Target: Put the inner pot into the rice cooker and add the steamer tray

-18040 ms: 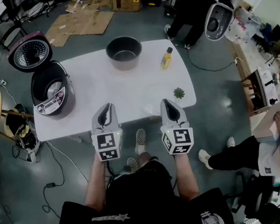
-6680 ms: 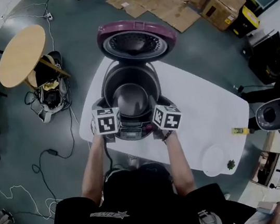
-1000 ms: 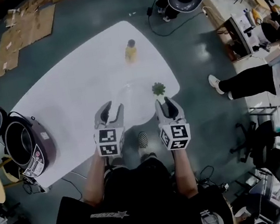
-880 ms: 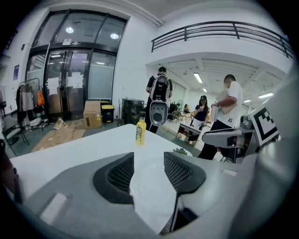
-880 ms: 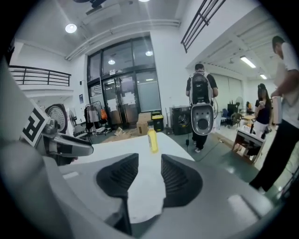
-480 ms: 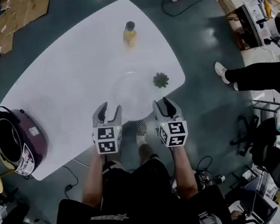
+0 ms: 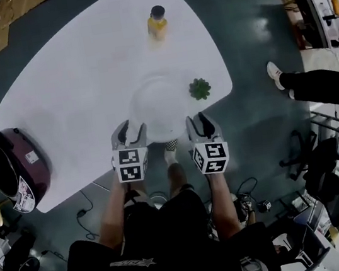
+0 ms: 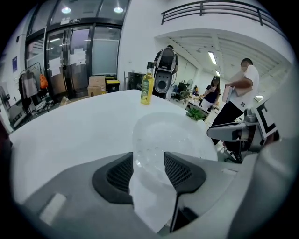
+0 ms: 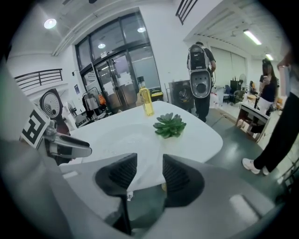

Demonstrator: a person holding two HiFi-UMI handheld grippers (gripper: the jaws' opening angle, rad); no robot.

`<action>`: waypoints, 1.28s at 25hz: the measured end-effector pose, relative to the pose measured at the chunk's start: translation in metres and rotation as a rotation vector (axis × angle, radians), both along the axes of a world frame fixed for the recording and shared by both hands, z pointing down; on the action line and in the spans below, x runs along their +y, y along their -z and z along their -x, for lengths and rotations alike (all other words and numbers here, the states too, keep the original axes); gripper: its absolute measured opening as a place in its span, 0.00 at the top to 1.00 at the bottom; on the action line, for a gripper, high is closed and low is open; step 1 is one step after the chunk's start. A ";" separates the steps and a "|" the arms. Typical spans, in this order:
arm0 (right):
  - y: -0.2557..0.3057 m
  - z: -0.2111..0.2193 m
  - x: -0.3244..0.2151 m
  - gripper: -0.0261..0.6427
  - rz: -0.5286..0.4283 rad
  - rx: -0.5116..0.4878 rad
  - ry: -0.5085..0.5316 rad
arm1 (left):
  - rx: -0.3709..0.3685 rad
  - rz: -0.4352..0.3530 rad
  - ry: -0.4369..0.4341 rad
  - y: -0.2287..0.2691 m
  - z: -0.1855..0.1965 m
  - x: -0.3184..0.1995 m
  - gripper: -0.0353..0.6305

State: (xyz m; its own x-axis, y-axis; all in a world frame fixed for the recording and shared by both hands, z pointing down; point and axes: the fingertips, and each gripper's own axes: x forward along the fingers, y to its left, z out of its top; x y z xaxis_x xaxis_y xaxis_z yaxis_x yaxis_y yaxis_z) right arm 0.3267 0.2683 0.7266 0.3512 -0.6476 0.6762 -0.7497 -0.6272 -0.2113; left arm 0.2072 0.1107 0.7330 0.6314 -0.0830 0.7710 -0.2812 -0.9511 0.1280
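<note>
reaching for steamer tray (image 7: 159, 101) | L gripper (image 7: 129, 131), R gripper (image 7: 200, 121): jaws just been opening wide, gripping nothing | tray lying just ahead btwn them, L nearer

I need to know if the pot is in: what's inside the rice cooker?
The rice cooker stands open at the table's edge. Only a dark round hollow with a pale rim shows; its own wall and shadow hide the bottom.

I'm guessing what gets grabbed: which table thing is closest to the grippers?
The white steamer tray, just ahead; plant, bottle and rice cooker sit farther.
</note>
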 end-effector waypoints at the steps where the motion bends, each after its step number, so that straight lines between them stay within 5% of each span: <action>1: -0.003 0.001 0.000 0.70 0.002 -0.005 0.001 | -0.004 0.004 0.005 -0.002 0.001 0.000 0.63; 10: -0.015 0.006 -0.005 0.74 0.017 -0.020 0.015 | -0.025 -0.004 0.017 -0.014 0.004 -0.005 0.64; 15: -0.015 0.006 -0.006 0.78 0.037 -0.009 0.036 | -0.030 -0.022 0.030 -0.013 0.006 -0.007 0.72; 32: 0.020 0.017 -0.028 0.79 0.008 0.060 0.088 | 0.032 -0.075 0.095 0.025 0.023 -0.024 0.73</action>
State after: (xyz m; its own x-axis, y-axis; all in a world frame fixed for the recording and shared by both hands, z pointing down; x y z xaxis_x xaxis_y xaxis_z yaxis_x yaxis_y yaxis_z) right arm 0.3097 0.2408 0.7068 0.3329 -0.6726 0.6609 -0.8132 -0.5596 -0.1599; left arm 0.1846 0.0864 0.7082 0.6421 -0.2007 0.7398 -0.3679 -0.9274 0.0677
